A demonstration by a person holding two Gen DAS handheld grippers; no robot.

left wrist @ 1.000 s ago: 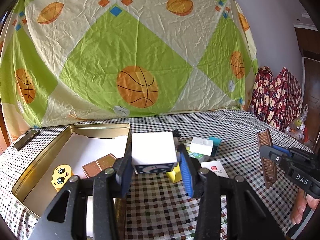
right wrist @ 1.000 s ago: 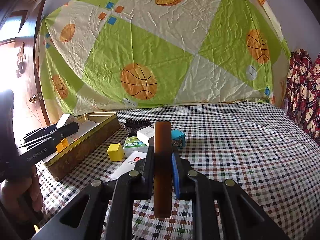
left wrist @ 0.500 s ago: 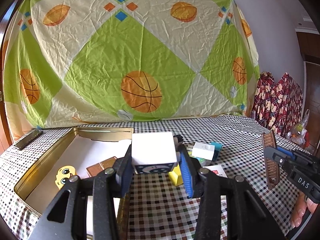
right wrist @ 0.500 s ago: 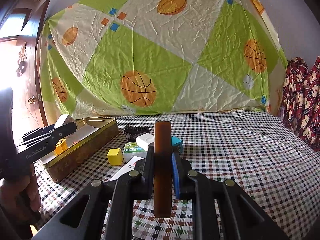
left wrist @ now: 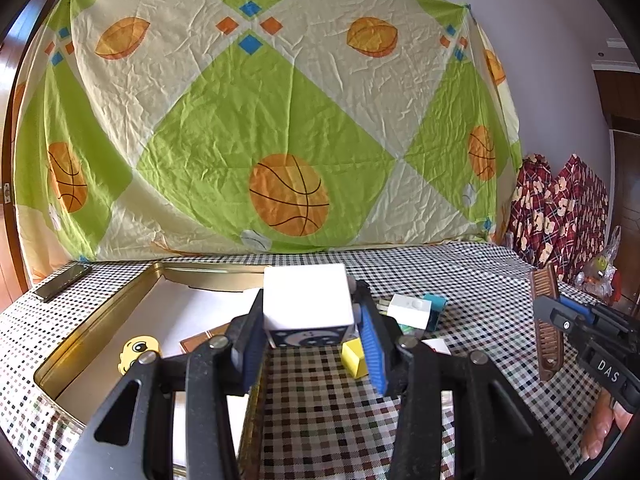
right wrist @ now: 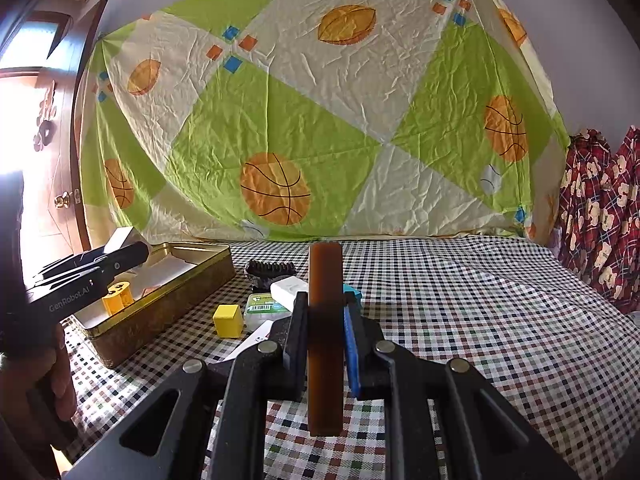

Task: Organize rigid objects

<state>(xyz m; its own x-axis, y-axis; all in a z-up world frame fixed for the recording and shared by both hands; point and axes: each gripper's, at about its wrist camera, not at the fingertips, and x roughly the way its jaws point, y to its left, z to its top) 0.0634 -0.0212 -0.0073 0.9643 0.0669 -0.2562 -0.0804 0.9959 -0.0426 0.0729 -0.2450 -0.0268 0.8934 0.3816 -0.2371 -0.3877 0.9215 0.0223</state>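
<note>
My left gripper (left wrist: 310,322) is shut on a white cube box (left wrist: 306,298) with a dark patterned lower face, held above the near right corner of the gold tin (left wrist: 208,276). Inside the tin lie a yellow cartoon figure (left wrist: 138,354) and a brown card (left wrist: 204,340). My right gripper (right wrist: 326,312) is shut on a brown comb (right wrist: 326,344), held upright over the checked cloth. The right wrist view has the left gripper (right wrist: 128,254) with the white cube box (right wrist: 120,238) over the gold tin (right wrist: 160,316). At the right edge of the left wrist view is the right gripper (left wrist: 556,312) with the brown comb (left wrist: 544,292).
On the cloth beside the tin lie a yellow cube (right wrist: 228,320), a green-labelled box (right wrist: 266,306), a white box (right wrist: 288,288), a black hair claw (right wrist: 272,270), a teal item (right wrist: 354,292) and a red-and-white card (right wrist: 256,338). A phone (left wrist: 62,282) lies far left.
Both views have tilted up a little, so the table sits lower in the pictures. Each gripper keeps its hold and its place over the table.
</note>
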